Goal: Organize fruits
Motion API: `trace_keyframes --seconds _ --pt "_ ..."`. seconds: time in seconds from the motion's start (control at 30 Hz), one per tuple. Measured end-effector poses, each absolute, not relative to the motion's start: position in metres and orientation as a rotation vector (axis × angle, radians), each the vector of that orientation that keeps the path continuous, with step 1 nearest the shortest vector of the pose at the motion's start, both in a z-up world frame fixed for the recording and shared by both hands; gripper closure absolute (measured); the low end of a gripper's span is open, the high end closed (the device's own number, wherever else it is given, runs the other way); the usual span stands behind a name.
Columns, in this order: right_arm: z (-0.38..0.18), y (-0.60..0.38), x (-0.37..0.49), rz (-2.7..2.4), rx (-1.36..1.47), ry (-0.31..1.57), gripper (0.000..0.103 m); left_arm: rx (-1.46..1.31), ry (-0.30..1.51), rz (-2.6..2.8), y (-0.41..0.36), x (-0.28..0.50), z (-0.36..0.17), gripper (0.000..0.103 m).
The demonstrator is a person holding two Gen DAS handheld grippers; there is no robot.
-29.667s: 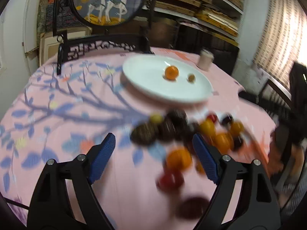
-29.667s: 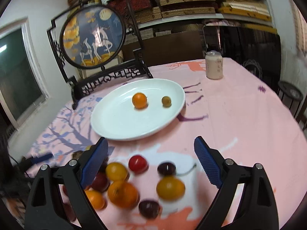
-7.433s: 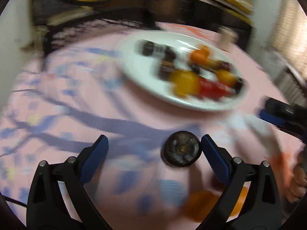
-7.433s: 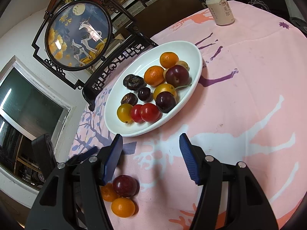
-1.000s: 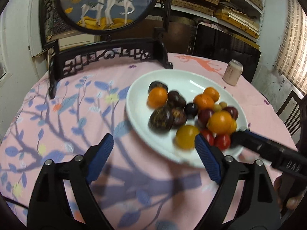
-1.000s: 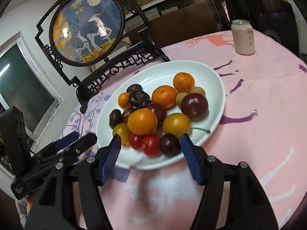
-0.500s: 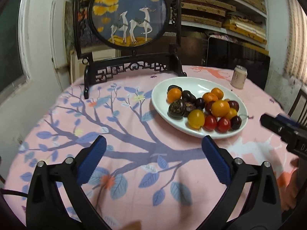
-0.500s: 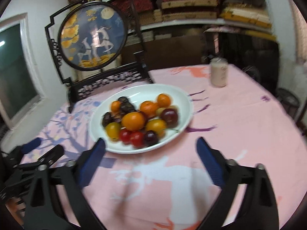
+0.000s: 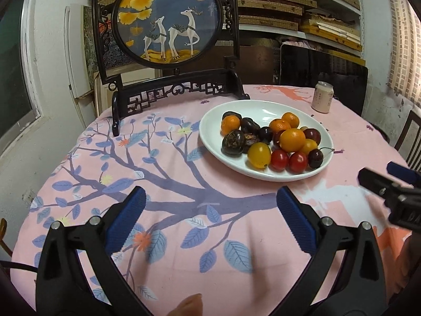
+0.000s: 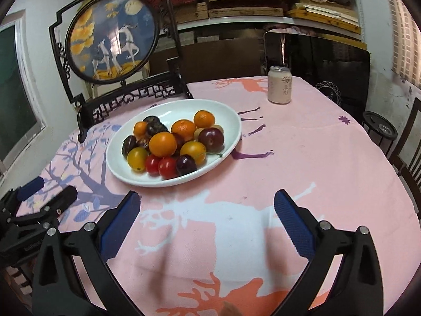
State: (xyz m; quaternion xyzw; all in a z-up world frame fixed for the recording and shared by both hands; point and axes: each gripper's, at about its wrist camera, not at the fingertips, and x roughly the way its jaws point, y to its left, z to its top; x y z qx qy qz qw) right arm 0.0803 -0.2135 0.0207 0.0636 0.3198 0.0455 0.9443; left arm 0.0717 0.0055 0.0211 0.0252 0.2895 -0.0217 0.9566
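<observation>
A white oval plate [image 9: 210, 121] holds a pile of fruits [image 9: 273, 139]: oranges, yellow and red tomatoes, dark plums and cherries. It also shows in the right wrist view [image 10: 229, 113] with the fruits [image 10: 171, 142]. My left gripper [image 9: 210, 208] is open and empty, low over the pink tablecloth, well short of the plate. My right gripper [image 10: 206, 208] is open and empty, also short of the plate. Each gripper shows at the edge of the other's view: the right one [image 9: 389, 184], the left one [image 10: 34, 197].
A round deer picture on a dark carved stand [image 9: 168, 21] stands behind the plate. A pale drink can [image 10: 279, 85] stands at the far right of the table. Chairs [image 10: 410, 142] stand at the table's right edge. Shelves fill the back wall.
Both grippers have drawn back from the plate and lifted a little. The fruits on the plate have not moved.
</observation>
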Motion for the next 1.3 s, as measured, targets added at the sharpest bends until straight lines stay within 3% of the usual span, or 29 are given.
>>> trace_keyframes --seconds 1.3 --pt "0.021 -0.211 0.076 0.129 0.144 0.647 0.001 0.099 0.667 -0.006 -0.002 0.077 0.012 0.002"
